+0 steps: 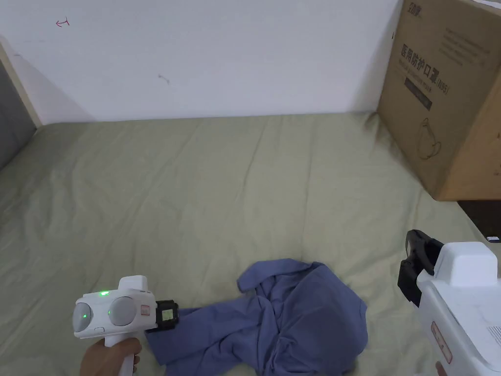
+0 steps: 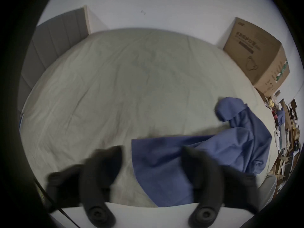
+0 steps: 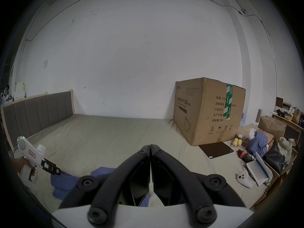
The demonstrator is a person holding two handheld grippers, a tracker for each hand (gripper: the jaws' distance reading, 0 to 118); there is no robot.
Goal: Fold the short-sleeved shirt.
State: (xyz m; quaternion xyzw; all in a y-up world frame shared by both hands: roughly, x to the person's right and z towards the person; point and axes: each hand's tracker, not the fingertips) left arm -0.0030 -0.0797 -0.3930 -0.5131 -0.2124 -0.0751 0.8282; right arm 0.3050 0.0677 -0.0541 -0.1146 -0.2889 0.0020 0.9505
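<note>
The short-sleeved shirt (image 1: 293,318), blue and crumpled, lies in a loose heap on the near part of the bed (image 1: 195,196), whose olive sheet is otherwise bare out to the white wall (image 1: 220,58). A large cardboard box (image 1: 445,98) stands on the far right corner of the bed, well apart from the garment. The shirt is unfolded: its bulk is bunched toward the right, and one flatter panel runs out to the left, so its long axis lies roughly left to right across the person's front. The left gripper (image 2: 151,164) is held low at the left end of that panel, its jaws spread wide, with the cloth edge lying between and just ahead of them in the left gripper view; neither jaw presses on it. The right gripper (image 3: 150,149) is held higher, off to the right of the heap, its jaws pressed together and holding nothing, pointed toward the wall with the shirt below it. Judgement: folding has not begun. The left gripper is the nearer one and lined up with the panel's edge; a short advance and closure would secure it, and the garment would then need spreading flat.
</note>
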